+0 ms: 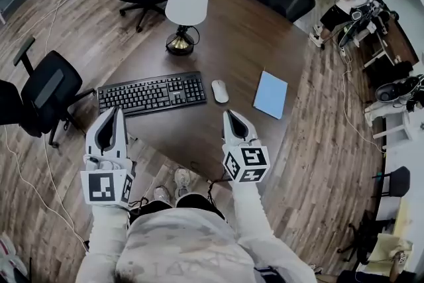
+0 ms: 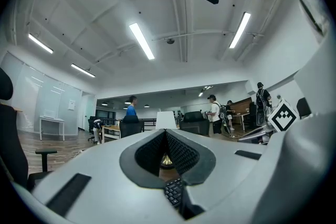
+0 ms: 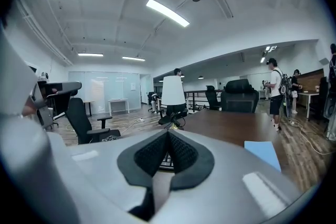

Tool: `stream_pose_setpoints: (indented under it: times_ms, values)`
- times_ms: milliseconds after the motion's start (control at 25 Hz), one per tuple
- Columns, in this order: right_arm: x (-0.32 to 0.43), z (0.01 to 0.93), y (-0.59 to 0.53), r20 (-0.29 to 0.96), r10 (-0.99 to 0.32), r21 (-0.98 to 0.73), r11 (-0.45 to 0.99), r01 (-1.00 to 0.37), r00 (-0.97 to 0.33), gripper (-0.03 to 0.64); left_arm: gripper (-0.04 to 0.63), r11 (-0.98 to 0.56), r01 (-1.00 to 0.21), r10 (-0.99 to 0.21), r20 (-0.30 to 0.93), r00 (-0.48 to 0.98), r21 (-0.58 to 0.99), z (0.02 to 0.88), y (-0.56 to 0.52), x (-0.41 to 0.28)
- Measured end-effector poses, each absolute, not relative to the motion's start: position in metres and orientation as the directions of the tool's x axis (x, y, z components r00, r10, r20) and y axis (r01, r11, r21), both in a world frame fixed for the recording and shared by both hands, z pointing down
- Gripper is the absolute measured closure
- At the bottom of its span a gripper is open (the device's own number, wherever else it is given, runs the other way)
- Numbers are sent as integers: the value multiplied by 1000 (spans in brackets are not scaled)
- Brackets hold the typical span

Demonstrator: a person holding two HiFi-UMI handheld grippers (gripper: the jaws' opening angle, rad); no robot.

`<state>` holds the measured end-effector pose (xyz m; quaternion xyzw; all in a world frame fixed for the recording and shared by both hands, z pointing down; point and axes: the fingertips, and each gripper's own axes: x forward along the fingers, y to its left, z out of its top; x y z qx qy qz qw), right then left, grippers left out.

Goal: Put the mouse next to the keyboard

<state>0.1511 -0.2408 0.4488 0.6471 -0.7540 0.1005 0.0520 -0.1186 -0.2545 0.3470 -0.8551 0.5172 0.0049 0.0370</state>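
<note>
Mouse (image 1: 220, 91): white, flat on the table (image 1: 245, 43), just right of the keyboard (image 1: 152, 93), not touching it. It sits between the keyboard and a blue notebook (image 1: 271, 94).

Lamp (image 1: 187, 0): white shade, upright, beyond the keyboard.

Left gripper (image 1: 112, 117): at the near table edge, in front of the keyboard's left end. Jaws together at the tips, nothing between them.

Right gripper (image 1: 230, 117): at the near edge, nearer than the mouse and clear of it. Jaws together, empty.

Black office chairs stand around the table. People are at desks across the room.
</note>
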Motion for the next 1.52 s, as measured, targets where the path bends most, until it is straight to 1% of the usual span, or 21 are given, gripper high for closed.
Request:
stream_pose_setpoints:
  times_ms: [320,1120,1520]
  values:
    - [142,423,-218,154,-979,-41,129,-991,-134,607,591,-481,-875,-873,-60,484,-61,341,-241,-122]
    - [120,361,-180,1,-994,-5,109,-994,-109,607,591,-513,-856,-850,-105,517,-62,326,-226,-127]
    - [118,349,-172,-37,-994,-5,102,-995,-101,607,591,-525,-848,-841,-107,530,-69,323,-222,-124]
